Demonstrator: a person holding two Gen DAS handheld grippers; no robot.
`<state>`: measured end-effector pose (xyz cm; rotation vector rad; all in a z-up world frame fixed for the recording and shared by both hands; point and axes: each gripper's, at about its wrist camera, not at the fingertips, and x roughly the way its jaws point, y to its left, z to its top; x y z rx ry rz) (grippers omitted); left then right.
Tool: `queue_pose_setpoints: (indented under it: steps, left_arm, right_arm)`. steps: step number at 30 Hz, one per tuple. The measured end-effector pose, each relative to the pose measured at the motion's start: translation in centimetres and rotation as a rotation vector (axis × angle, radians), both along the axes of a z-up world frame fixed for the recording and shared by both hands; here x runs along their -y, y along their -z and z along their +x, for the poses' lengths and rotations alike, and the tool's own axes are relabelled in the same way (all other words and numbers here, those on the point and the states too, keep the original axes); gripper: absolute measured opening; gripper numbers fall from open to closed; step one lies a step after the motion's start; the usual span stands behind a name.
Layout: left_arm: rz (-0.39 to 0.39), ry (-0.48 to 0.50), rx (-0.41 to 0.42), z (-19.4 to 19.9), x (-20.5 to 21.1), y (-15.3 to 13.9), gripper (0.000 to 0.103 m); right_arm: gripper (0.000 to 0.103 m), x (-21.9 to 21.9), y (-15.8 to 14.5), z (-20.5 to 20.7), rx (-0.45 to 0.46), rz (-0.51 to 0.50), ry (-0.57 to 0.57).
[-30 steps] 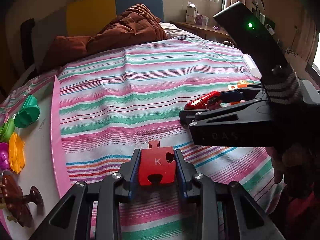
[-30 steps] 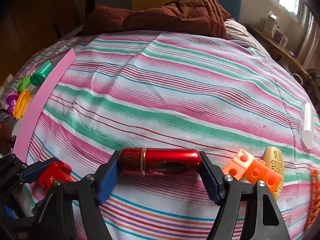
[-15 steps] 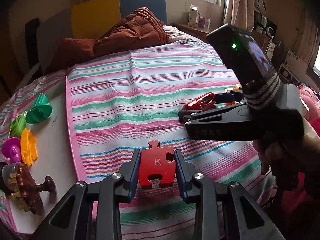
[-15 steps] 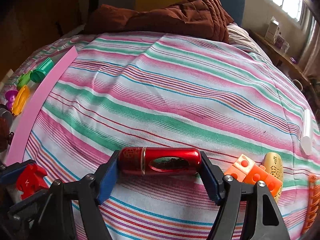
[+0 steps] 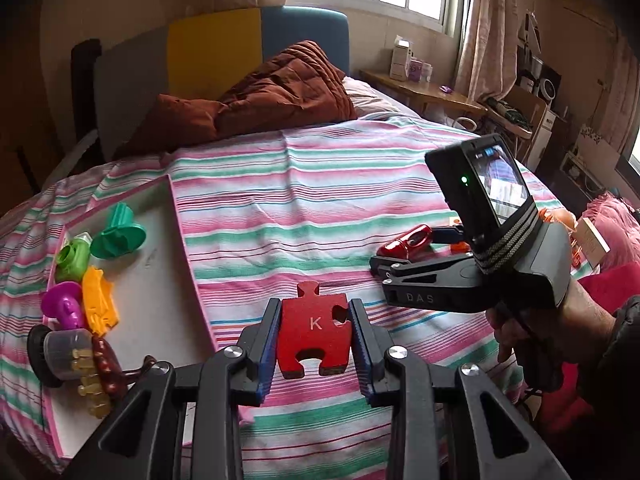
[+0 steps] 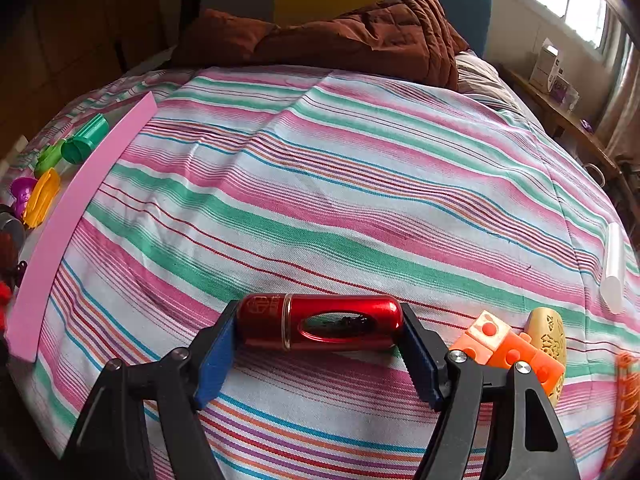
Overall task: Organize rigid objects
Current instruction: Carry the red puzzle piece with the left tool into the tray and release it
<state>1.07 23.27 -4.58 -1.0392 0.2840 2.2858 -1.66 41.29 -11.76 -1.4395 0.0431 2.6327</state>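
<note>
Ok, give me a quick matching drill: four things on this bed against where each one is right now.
Things:
1. red K puzzle piece
2. red metal capsule
3. green stamp
4. orange blocks

Places:
A. in the pink tray
B. loose on the striped bedspread
C. in the left gripper
D. in the right gripper

Pairs: 1-C, 2-D, 3-A, 4-B

A red puzzle piece [image 5: 314,334] carries a white K. The bedsheet [image 6: 340,184] has pink, green and white stripes. The capsule [image 6: 320,322] is glossy red, the blocks [image 6: 506,348] orange.
</note>
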Motion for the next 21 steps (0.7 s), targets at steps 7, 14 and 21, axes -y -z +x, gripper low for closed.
queue_pose_setpoints:
  steps: [7, 14, 21]
  left_arm:
    - [0.011, -0.044, 0.007, -0.5, 1.9, -0.3, 0.032]
    - [0.037, -0.072, 0.018, -0.7, 3.9, -0.9, 0.032]
    - [0.123, -0.188, 0.055, -3.4, 9.6, -2.9, 0.032]
  right_arm:
    - [0.074, 0.2, 0.0, 0.0, -0.009, 0.016, -0.004]
    - [0.074, 0.3, 0.0, 0.0, -0.013, 0.026, -0.007]
    - [0.074, 0.4, 0.0, 0.0, -0.013, 0.027, -0.008]
